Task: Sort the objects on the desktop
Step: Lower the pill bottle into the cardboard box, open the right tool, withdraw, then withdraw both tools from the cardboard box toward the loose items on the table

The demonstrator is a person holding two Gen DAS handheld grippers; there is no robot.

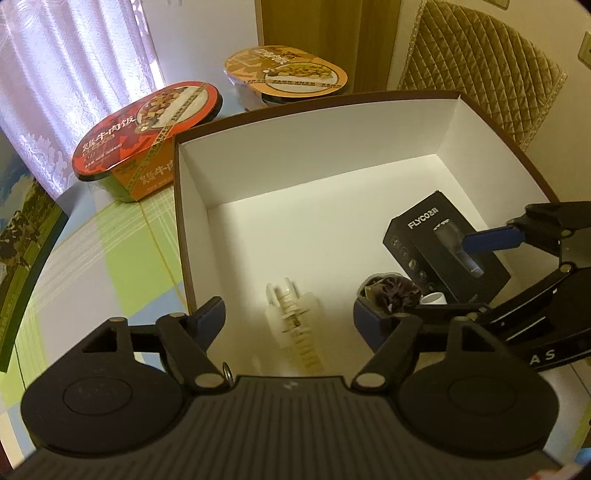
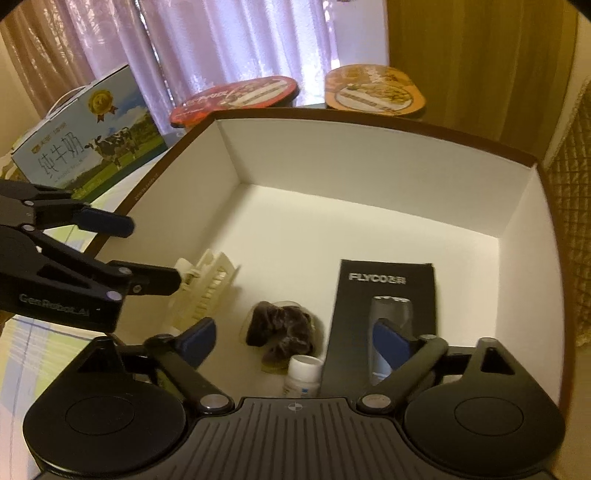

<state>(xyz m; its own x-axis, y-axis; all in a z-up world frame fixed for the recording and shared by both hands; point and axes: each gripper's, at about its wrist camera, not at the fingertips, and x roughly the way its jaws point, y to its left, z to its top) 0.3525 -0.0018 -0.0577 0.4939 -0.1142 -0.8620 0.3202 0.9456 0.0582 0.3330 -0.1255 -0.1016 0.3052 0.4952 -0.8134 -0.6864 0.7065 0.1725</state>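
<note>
your left gripper (image 1: 288, 314) hangs spread, empty, over the cream hair claw (image 1: 295, 325) in the white box (image 1: 314, 166). right gripper (image 2: 295, 336), also spread, above the scrunchie (image 2: 280, 328). drop-off looks done; next, lift clear.

Sheer pale-lilac curtains (image 2: 236, 44) along far side, daylight glowing through. Wooden panel (image 1: 325, 33) and cream wall (image 1: 402, 44) beside them. Quilted tan chair cover (image 1: 487, 62) at right. Bench (image 1: 110, 258) topped with green, white and lilac check cloth. Light dim, warm.
</note>
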